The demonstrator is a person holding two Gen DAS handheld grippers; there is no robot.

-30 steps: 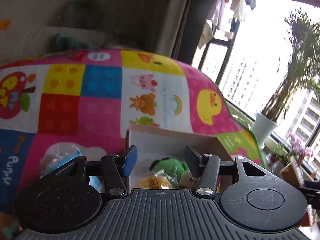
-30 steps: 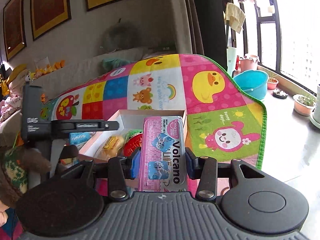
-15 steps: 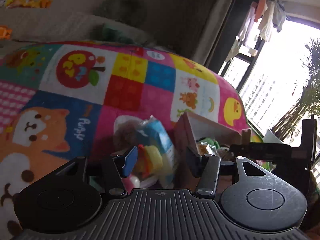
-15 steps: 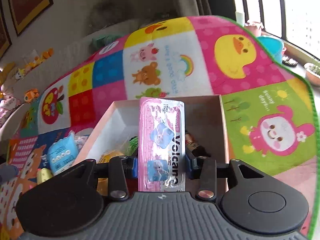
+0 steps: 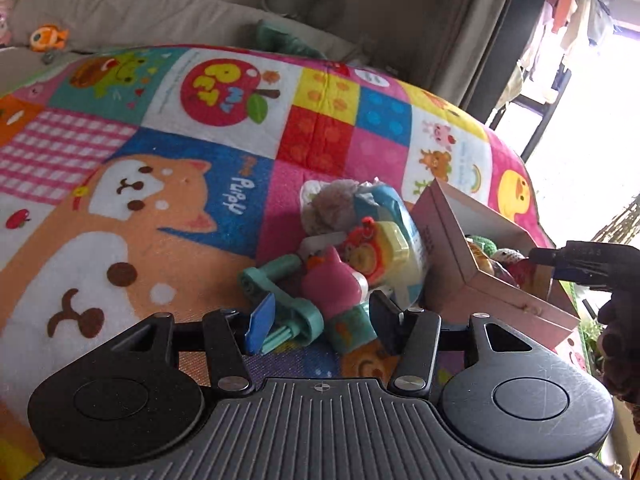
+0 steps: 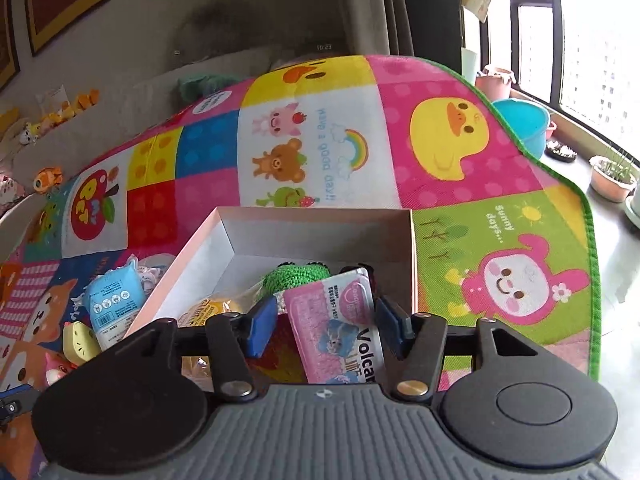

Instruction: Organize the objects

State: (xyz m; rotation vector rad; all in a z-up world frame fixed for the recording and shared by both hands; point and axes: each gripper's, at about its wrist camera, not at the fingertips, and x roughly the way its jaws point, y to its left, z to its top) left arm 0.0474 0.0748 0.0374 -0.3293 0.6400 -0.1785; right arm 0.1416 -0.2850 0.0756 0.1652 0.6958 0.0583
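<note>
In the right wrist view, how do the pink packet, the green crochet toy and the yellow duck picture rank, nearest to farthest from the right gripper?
1. Pink packet, between the opening fingers.
2. Green crochet toy, behind it in the box.
3. Yellow duck picture, on the mat beyond the box.

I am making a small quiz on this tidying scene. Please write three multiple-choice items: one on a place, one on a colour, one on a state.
1. Where does the pink Volcano packet lie?
A. in the box
B. on the mat beside the box
C. on the windowsill

2. What colour is the crocheted toy in the box?
A. red
B. green
C. blue

3. How does the right gripper stand to the packet?
A. clamped on it
B. jaws opening, pads clear of it
C. far away from it

Answers: 1 A, it leans on the other things inside the walls; 2 B, green yarn shows behind the packet; 3 B, a gap shows at each pad.
</note>
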